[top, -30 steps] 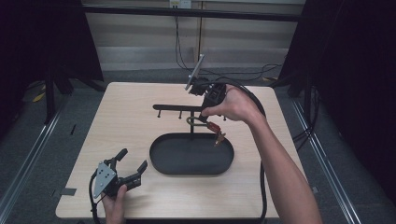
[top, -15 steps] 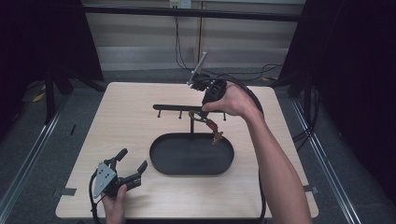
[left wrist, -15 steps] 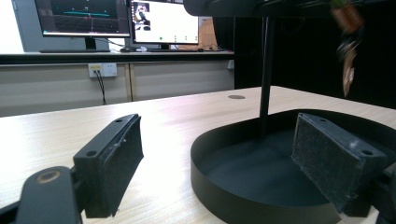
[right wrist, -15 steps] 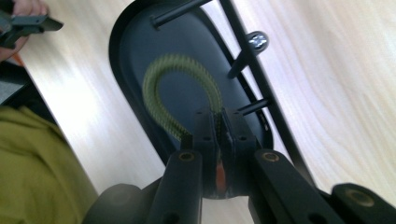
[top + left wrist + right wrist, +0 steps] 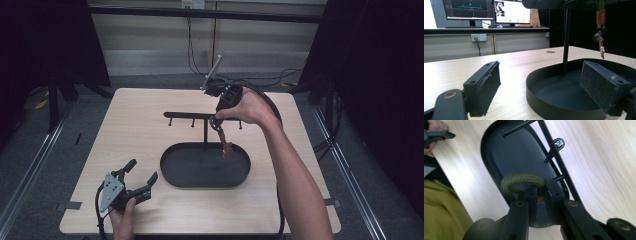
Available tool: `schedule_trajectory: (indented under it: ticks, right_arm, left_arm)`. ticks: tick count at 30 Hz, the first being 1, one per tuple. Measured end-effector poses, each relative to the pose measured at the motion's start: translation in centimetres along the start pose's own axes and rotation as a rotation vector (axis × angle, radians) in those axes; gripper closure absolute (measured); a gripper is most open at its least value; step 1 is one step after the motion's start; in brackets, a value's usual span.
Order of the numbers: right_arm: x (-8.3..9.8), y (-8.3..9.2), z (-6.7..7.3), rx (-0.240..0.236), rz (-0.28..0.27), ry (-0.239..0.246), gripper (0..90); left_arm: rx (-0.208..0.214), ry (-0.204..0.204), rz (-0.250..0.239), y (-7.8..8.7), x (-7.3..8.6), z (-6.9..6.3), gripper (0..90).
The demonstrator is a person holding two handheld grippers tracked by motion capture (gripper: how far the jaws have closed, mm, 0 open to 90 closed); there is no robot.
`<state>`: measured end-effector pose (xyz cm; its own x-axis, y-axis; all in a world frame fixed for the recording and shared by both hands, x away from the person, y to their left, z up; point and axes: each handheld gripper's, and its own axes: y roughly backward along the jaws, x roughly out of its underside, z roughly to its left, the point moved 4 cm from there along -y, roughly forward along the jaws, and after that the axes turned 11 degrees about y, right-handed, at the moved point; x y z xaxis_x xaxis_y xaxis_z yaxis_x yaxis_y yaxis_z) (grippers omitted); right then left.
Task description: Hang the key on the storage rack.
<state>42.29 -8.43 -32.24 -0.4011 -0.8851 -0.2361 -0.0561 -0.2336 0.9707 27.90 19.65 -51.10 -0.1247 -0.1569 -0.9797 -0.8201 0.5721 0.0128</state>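
A black rack [image 5: 190, 115] with small pegs stands on a post in a black oval tray [image 5: 170, 172]. At the bar's right part, my right gripper [image 5: 218, 120] points down, shut on a keychain's green cord loop [image 5: 520, 180]. Its jaws have just been opening a little, and the cord is still between the pads. A brown strap with keys [image 5: 225, 142] hangs below, over the tray. In the left gripper view the keys [image 5: 600, 37] dangle apart from the post [image 5: 566, 37]. My left gripper [image 5: 142, 170] rests open on the table at front left, holding nothing.
The tray's rim [image 5: 544, 105] lies right in front of the left gripper [image 5: 540, 72]. A screw head [image 5: 559, 143] and short pegs stick out of the rack bar [image 5: 551, 152]. A cable trails from the right gripper along the table's right side.
The right hand has edged down and closer to the rack bar with the keychain. The left gripper has not moved.
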Motion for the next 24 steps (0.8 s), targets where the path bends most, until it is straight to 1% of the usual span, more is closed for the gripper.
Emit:
schedule_trajectory:
  ticks: [5, 6, 11, 14, 16, 19, 22, 24]
  right_arm:
    - [-0.09, 0.05, -0.25, -0.001, -0.003, -0.004, 80.7]
    - [-0.10, 0.01, -0.32, 0.006, -0.006, -0.011, 80.4]
    - [0.21, -0.02, -0.72, 0.001, -0.004, -0.030, 81.3]
    - [0.30, 0.00, -0.77, -0.007, -0.003, -0.030, 82.3]
    - [0.29, -0.02, -0.74, -0.015, -0.001, -0.022, 82.0]
    - [0.27, 0.03, -0.65, -0.018, -0.001, -0.025, 81.5]
    - [0.42, 0.08, -0.59, -0.021, -0.008, -0.025, 81.1]
    - [0.61, 0.18, -0.60, -0.034, -0.016, -0.023, 80.3]
  left_arm:
    - [0.000, -0.001, 0.000, 0.00, 0.00, 0.00, 15.9]
    - [-0.001, 0.000, 0.000, 0.00, 0.00, 0.00, 15.9]
    - [-0.001, -0.002, 0.001, 0.00, 0.00, 0.01, 15.9]
    - [0.000, -0.004, 0.003, 0.02, 0.00, 0.02, 16.0]
    - [0.002, 0.000, 0.001, 0.00, 0.01, 0.00, 16.1]
    - [0.000, -0.002, 0.001, 0.01, 0.00, 0.01, 16.0]
    - [-0.001, -0.004, 0.003, 0.02, 0.00, 0.02, 16.0]
    - [0.000, 0.003, -0.003, -0.02, 0.00, -0.02, 16.0]
